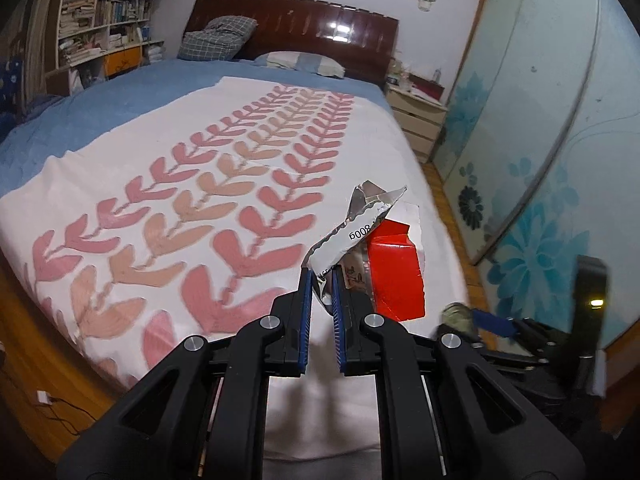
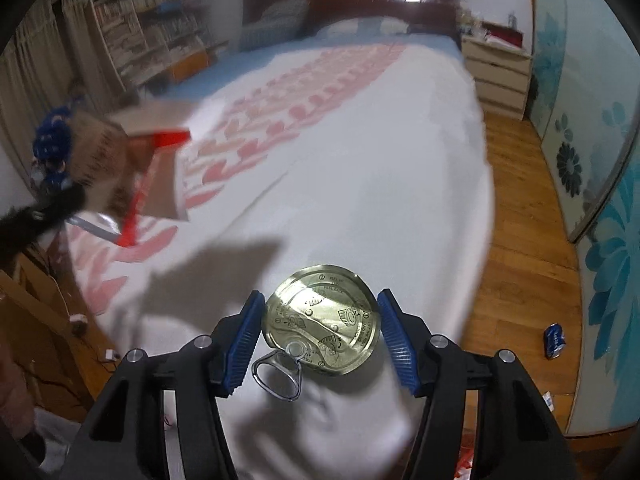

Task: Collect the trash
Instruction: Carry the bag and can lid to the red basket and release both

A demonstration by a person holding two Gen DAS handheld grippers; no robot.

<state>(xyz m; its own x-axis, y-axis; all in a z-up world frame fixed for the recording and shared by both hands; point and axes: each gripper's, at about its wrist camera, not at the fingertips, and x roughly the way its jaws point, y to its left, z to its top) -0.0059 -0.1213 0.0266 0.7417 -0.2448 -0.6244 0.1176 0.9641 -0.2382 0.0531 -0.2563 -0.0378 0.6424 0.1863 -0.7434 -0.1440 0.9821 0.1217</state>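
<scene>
My left gripper [image 1: 322, 280] is shut on a crumpled silver and red snack wrapper [image 1: 372, 248] and holds it above the bed's foot end. The wrapper and left gripper show blurred at the left of the right wrist view [image 2: 132, 168]. My right gripper [image 2: 320, 324] is open, its blue pads [image 2: 244, 340] on either side of a gold can lid [image 2: 322, 326] with a pull ring, which lies on the white blanket [image 2: 360, 160]. The lid touches the left pad; the right pad stands apart. The right gripper shows at the lower right of the left wrist view [image 1: 480, 320].
The bed [image 1: 120, 92] has a white blanket with a pink leaf pattern, blue sheet and pillows. A bookshelf [image 1: 92, 20] stands left, a nightstand [image 2: 500, 76] and floral sliding doors [image 2: 592, 160] right. A crushed blue can [image 2: 555, 341] lies on the wooden floor.
</scene>
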